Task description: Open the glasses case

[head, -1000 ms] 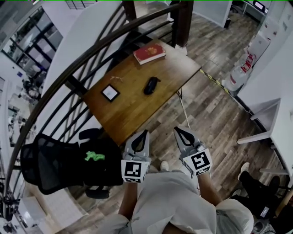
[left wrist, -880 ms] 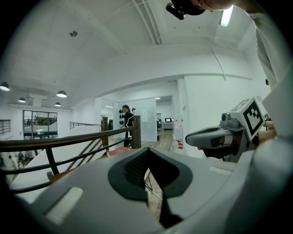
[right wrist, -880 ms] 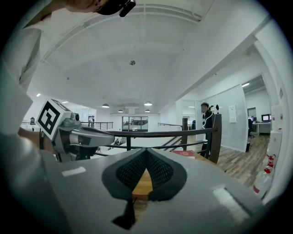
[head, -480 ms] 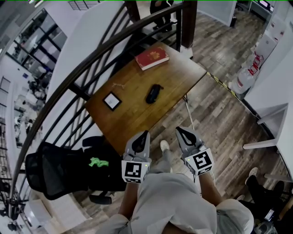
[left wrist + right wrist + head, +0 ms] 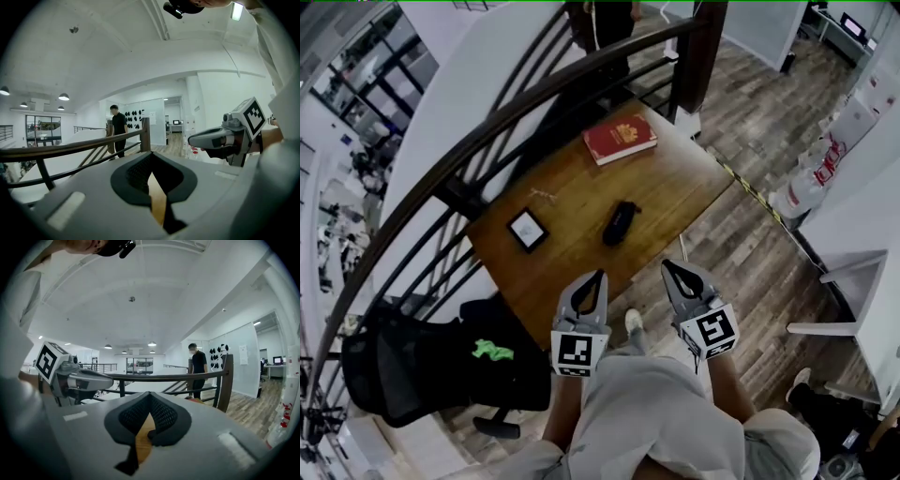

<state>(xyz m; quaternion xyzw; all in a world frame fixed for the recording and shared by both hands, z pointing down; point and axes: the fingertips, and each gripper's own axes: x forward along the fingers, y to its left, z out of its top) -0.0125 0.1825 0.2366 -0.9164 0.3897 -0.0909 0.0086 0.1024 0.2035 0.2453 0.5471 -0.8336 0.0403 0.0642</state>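
Observation:
A black glasses case (image 5: 620, 222) lies shut near the middle of the wooden table (image 5: 572, 272) in the head view. My left gripper (image 5: 596, 277) and right gripper (image 5: 668, 268) are held side by side in the air at the table's near edge, short of the case, both pointing toward it. Each gripper is shut with nothing between its jaws. In the left gripper view the left gripper (image 5: 151, 159) looks over the table toward the railing, with the right gripper (image 5: 194, 139) at its right. In the right gripper view the right gripper (image 5: 149, 397) faces the same way, the left gripper (image 5: 104, 376) beside it.
A red book (image 5: 620, 138) lies at the table's far end and a small square black-framed object (image 5: 527, 228) at its left. A dark railing (image 5: 487, 131) runs behind the table. A black chair (image 5: 412, 361) with a bag stands at lower left. A person (image 5: 116, 129) stands beyond the railing.
Both grippers, still shut, have moved forward toward the table with the person. The table and the case now lie closer and lower in the head view.

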